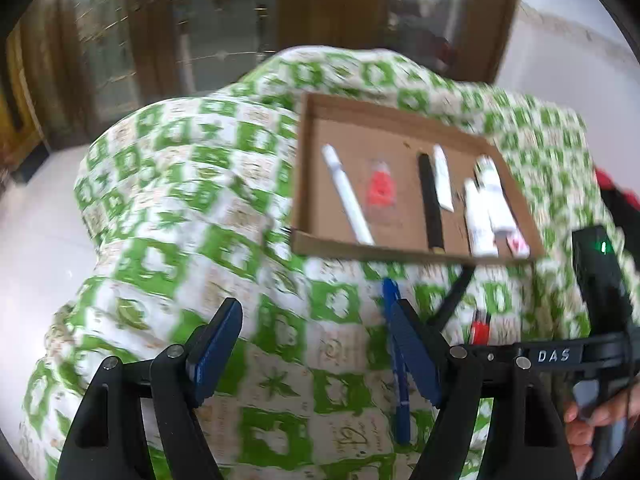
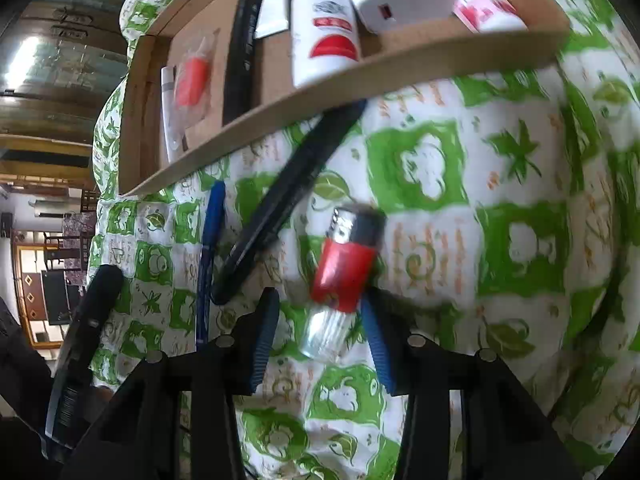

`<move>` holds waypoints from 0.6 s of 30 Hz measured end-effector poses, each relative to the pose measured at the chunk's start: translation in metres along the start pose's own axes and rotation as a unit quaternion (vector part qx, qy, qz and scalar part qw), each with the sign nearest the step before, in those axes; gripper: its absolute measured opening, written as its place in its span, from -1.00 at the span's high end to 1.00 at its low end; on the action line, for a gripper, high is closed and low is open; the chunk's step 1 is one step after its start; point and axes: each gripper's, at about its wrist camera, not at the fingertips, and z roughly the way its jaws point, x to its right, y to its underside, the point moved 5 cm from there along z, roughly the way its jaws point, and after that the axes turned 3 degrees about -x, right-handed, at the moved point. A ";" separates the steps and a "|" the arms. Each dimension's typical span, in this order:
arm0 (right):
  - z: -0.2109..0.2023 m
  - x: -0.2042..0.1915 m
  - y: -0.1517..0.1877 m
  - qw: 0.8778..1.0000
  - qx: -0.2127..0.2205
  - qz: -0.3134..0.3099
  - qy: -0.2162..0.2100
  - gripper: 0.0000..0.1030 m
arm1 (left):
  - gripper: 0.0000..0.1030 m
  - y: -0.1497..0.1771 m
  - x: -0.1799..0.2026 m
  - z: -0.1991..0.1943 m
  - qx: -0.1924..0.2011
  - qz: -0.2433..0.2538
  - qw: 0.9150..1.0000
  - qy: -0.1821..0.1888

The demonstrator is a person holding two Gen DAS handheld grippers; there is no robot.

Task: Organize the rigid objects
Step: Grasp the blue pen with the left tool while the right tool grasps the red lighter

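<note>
While right tongs [image 2: 316,332] straddle the red lighter [image 2: 340,276] on the counter's green cloth [image 2: 500,184], jaws spread wide either side of its clear base and closed on nothing, expect risk of slip: rounded body, soft wrinkled cloth underneath. Left tongs [image 1: 316,352] likewise wide apart and empty, poised just beside the blue pen [image 1: 396,360]. Cardboard tray [image 1: 400,250] near, already carrying tubes and bottles. Black comb [image 2: 288,200] just beside the lighter, partly under the tray edge; possible snagging during lift.
</note>
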 end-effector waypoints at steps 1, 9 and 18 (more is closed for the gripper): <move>-0.002 0.000 -0.002 1.000 0.006 -0.004 0.006 0.35 | -0.55 -0.002 -0.006 -0.001 0.001 -0.014 1.000 0.004; -0.081 0.028 -0.035 0.995 0.090 0.037 0.018 0.78 | -0.55 0.001 -0.001 0.002 -0.002 -0.011 1.000 0.011; -0.147 0.056 -0.045 0.988 0.142 0.064 -0.024 0.80 | -0.52 0.024 0.043 0.026 -0.056 0.058 0.995 0.051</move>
